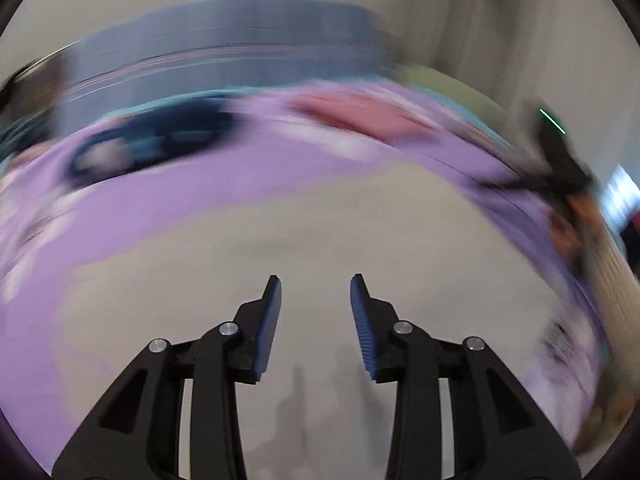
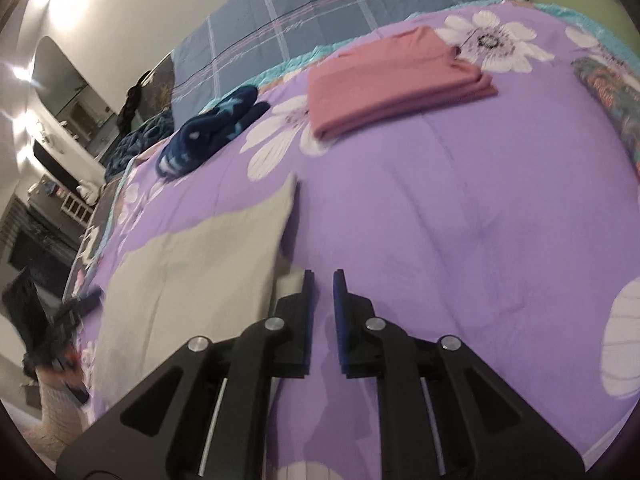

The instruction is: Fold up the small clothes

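Note:
A pale grey-beige cloth (image 2: 188, 276) lies flat on the purple flowered bedspread (image 2: 460, 208). In the left wrist view, which is motion-blurred, the same cloth (image 1: 320, 224) fills the area ahead of my left gripper (image 1: 316, 280), which is open and empty above it. My right gripper (image 2: 322, 274) is open by a narrow gap and holds nothing, just right of the cloth's right edge. A folded pink garment (image 2: 384, 88) lies further back on the bed, also blurred in the left wrist view (image 1: 360, 116). The right gripper shows blurred at the left wrist view's right edge (image 1: 560, 168).
A dark blue starred sock bundle (image 2: 212, 136) lies at the back left of the bed. A blue plaid blanket (image 2: 320, 12) covers the head end. A green pillow (image 2: 580, 4) and a patterned item (image 2: 612, 96) sit at the right. Furniture stands left of the bed.

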`<state>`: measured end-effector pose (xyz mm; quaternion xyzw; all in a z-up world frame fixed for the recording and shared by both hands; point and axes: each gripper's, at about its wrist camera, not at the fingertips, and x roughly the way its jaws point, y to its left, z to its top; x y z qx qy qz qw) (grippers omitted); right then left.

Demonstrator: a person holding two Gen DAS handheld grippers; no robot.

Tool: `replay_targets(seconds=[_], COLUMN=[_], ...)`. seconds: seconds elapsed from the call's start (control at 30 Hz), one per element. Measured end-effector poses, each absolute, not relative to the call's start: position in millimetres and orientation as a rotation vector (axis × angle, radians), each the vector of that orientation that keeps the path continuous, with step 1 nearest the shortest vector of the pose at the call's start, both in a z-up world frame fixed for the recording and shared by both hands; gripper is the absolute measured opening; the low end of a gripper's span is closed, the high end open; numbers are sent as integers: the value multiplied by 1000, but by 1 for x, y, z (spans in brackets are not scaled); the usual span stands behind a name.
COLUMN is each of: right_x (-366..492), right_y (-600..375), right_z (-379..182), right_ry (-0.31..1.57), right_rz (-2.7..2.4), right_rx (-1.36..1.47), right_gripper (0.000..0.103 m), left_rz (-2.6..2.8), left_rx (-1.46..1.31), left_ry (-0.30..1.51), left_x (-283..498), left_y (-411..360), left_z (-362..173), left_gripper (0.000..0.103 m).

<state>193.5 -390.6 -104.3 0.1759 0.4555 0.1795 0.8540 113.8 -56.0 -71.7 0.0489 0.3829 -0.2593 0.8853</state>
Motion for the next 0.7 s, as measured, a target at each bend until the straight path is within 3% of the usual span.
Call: replay_targets(seconds=[0.07, 0.1, 0.13, 0.2, 0.47, 0.5, 0.53, 0.57, 0.6, 0.63, 0.7], right_x=[190, 189, 188, 188, 208, 213, 216, 218, 219, 217, 209], right_y=[-389, -388, -387, -384, -365, -362, -361, -360, -361, -363, -365], right_z=[-107, -109, -111, -114, -120, -122, -122, -120, -118, -110, -93], right_ry=[970, 977, 991, 1007, 1060, 1059, 1050, 1034, 1019, 969, 878], right_rz=[419, 434, 450, 472, 578, 583, 574, 563, 565, 571, 581], right_rx=[391, 397, 400, 395, 331, 328, 327, 330, 344, 363, 355], right_gripper=[11, 12, 17, 24, 31, 26, 6, 4, 4, 2, 2], left_rz=[-699, -741, -797, -829, -763, -753, -740, -735, -736, -747, -776], left_rx=[195, 226, 285, 371, 538, 533, 524, 519, 513, 496, 446], left_ry=[812, 809, 791, 755, 744, 748, 747, 748, 752, 759, 763], left_x=[84, 74, 57, 36, 17, 19, 21, 22, 23, 26, 28], left_y=[-126, -146, -178, -213, -263, -263, -261, -260, -258, -258, -252], left_z=[-83, -87, -92, -98, -121, -120, -119, -118, -117, -115, -108], left_gripper=[43, 51, 59, 63, 65, 64, 47, 34, 13, 4, 3])
